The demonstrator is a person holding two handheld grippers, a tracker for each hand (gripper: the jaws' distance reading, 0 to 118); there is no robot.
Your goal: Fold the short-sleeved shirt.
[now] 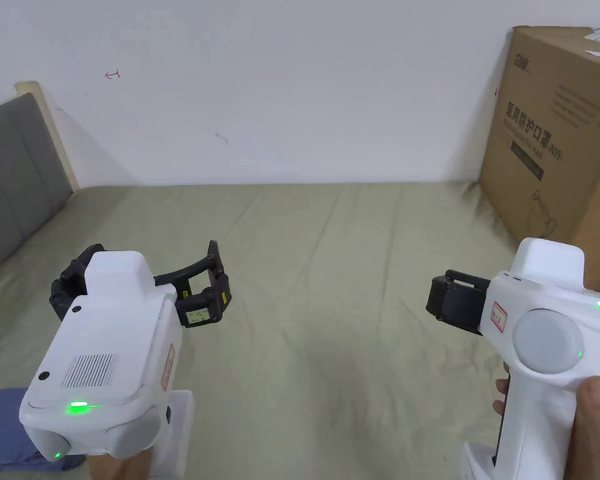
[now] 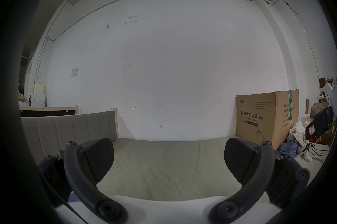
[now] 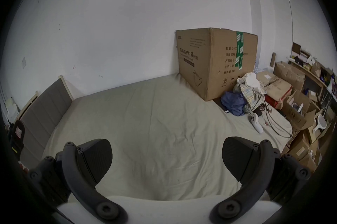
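Held above the pale green bedsheet (image 1: 330, 262): left gripper (image 2: 168, 160) with jaws spread wide, nothing between them; right gripper (image 3: 166, 160) likewise wide apart and empty. Beside the cardboard box (image 3: 215, 62), at its near corner, a heap of clothes (image 3: 244, 96); cannot tell which is the short-sleeved shirt. Blue cloth (image 1: 2, 431) near the left gripper.

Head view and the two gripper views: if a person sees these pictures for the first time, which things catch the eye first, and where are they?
First come the two white handheld tools over the bed: the left gripper low on the left, the right gripper low on the right, both with fingers wide apart and holding nothing. Next is the big cardboard box standing on the bed's far right corner against the wall. Beside it lies a pile of clothes.
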